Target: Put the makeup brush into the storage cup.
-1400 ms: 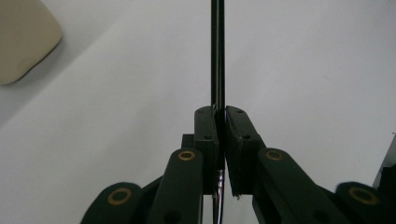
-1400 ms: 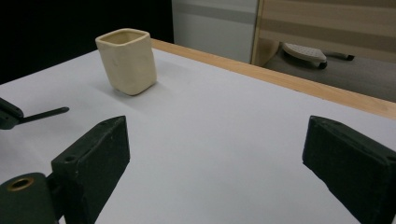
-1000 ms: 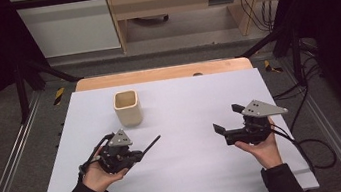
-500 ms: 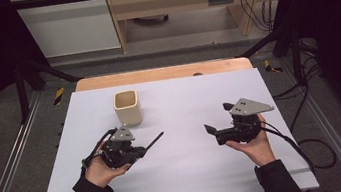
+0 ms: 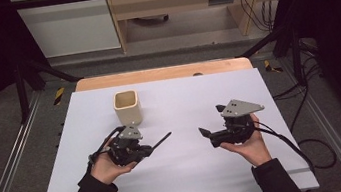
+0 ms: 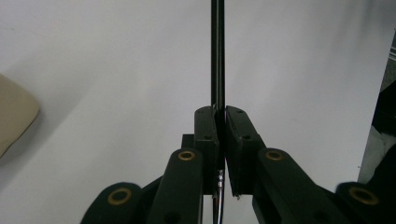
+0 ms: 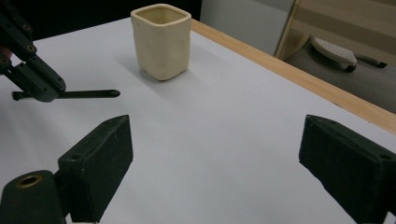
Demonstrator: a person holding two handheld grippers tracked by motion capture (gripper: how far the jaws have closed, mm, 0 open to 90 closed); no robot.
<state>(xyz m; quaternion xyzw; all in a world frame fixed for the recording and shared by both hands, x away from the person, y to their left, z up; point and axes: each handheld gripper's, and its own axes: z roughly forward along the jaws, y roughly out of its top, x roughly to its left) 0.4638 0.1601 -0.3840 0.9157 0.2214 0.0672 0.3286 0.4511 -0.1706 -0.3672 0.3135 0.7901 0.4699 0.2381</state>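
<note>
Your left claw — clamped on a thin black rod; right claw gapes, empty. Next, judged: carry rod to cream square ceramic cup — tip down.

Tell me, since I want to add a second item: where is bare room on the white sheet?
The white sheet is bare right of the cream cup up to its far right corner, and along the near edge between the sleeves. Crowded: the strip from the cup to the left tongs, shut on a thin black rod.
</note>
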